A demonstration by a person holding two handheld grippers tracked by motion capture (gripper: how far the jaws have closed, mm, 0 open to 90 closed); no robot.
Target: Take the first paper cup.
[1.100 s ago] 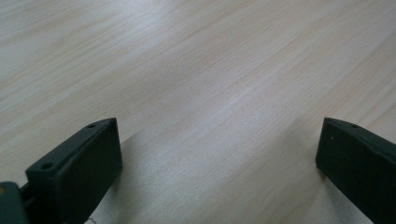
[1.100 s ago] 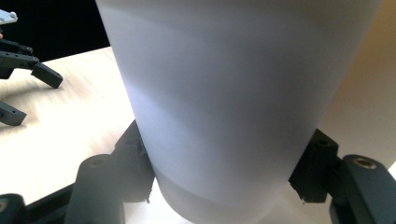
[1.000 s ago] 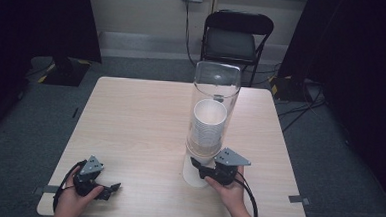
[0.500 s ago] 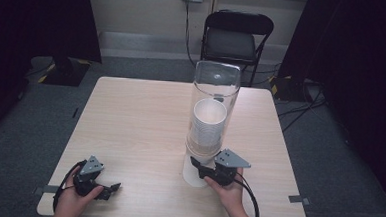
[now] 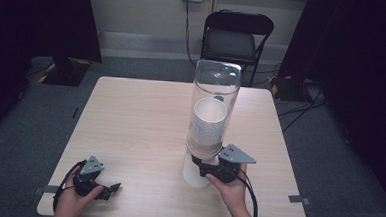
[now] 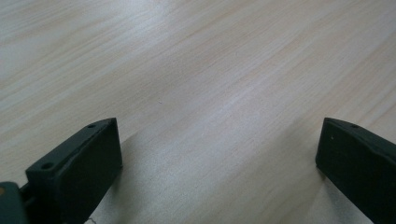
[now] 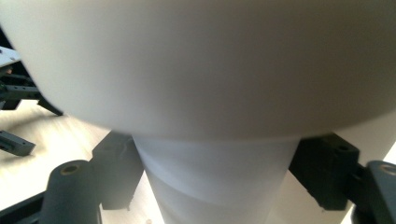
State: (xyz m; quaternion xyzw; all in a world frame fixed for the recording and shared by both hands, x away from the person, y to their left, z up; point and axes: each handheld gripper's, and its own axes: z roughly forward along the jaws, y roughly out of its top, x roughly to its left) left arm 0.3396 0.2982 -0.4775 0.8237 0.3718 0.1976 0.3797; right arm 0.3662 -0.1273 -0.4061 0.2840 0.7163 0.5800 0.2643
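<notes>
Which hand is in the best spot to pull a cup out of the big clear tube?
The right. Its tool already has its jaws on either side of the bottom cup under the clear tube. The left tool rests open near the table corner, away from the cups.

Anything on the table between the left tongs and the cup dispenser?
Nothing: the high view shows bare wooden table between the left tongs and the cup dispenser.
</notes>
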